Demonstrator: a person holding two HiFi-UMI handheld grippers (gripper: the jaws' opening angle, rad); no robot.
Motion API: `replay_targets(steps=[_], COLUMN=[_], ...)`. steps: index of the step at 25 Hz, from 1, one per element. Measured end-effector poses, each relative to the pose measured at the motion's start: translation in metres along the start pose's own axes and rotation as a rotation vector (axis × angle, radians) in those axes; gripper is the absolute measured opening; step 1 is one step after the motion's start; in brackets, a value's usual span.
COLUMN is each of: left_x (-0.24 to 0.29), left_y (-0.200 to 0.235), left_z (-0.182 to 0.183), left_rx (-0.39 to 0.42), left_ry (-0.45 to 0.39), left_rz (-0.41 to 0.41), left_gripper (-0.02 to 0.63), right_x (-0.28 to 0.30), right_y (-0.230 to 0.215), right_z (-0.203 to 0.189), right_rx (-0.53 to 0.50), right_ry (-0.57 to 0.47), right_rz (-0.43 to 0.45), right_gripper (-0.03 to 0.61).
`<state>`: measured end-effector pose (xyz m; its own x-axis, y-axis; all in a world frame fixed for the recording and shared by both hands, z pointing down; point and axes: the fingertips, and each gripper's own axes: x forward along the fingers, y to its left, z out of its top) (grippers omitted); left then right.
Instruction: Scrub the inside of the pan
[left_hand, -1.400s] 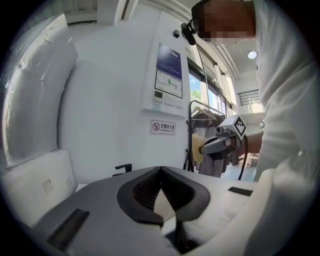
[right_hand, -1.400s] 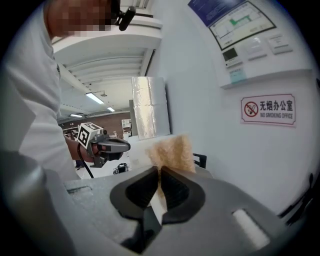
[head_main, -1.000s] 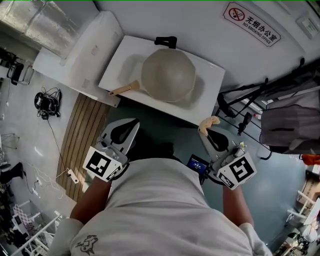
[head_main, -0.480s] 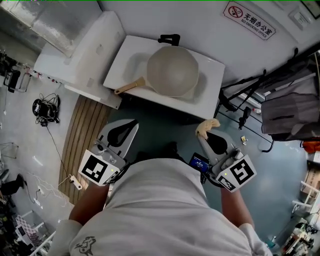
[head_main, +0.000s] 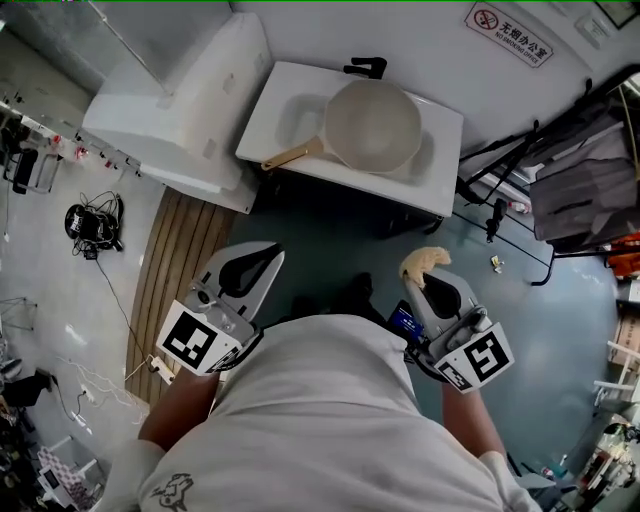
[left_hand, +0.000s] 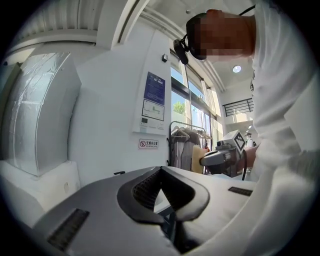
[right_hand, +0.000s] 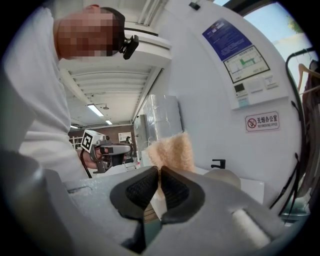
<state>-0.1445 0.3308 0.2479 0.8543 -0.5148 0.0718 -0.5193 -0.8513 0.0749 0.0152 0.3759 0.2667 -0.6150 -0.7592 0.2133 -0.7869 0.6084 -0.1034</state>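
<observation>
Head view looks down on a white sink (head_main: 285, 112) by the wall, with the pan (head_main: 372, 125) sitting upright in it, toward the right side. Its wooden handle (head_main: 292, 156) points out over the sink's front left edge, and a black tap (head_main: 365, 68) stands at the back edge just behind the pan. The pan looks bare inside.

Both grippers are held close to the person's body, well apart from the sink and from each other. The left gripper (head_main: 270, 253) has its jaws pressed together with nothing between them; the left gripper view shows the two dark pads meeting at the tip. The right gripper (head_main: 416, 279) is clamped on a tan sponge (head_main: 424, 262), which sticks out past the tips toward the sink. In the right gripper view the pads pinch the lower part of the sponge and its fuzzy top stands upright above them, with the pan's rim and the tap beyond on the right.

A slatted wooden mat (head_main: 170, 270) lies on the floor left of the person, and a no-smoking sign (head_main: 508, 33) hangs on the wall above the sink's right end
</observation>
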Motion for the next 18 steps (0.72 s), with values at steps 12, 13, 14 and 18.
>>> replay_targets(steps=[12, 13, 14, 18], left_x=[-0.082, -0.084, -0.085, -0.087], left_y=[-0.012, -0.015, -0.017, -0.023], left_z=[-0.014, -0.014, -0.012, -0.009], left_rx=[-0.016, -0.017, -0.02, -0.038], left_ry=[0.043, 0.044, 0.038, 0.024], left_rz=[-0.045, -0.051, -0.056, -0.069], left_gripper=[-0.002, -0.002, -0.002, -0.002], right_x=[-0.004, -0.005, -0.007, -0.01], right_y=[0.09, 0.092, 0.094, 0.099], right_z=[-0.004, -0.004, -0.003, -0.001], right_rx=[-0.002, -0.007, -0.013, -0.03], right_ry=[0.002, 0.004, 0.006, 0.011], right_rz=[-0.044, -0.046, -0.048, -0.054], right_gripper=[0.018, 0.018, 0.018, 0.018])
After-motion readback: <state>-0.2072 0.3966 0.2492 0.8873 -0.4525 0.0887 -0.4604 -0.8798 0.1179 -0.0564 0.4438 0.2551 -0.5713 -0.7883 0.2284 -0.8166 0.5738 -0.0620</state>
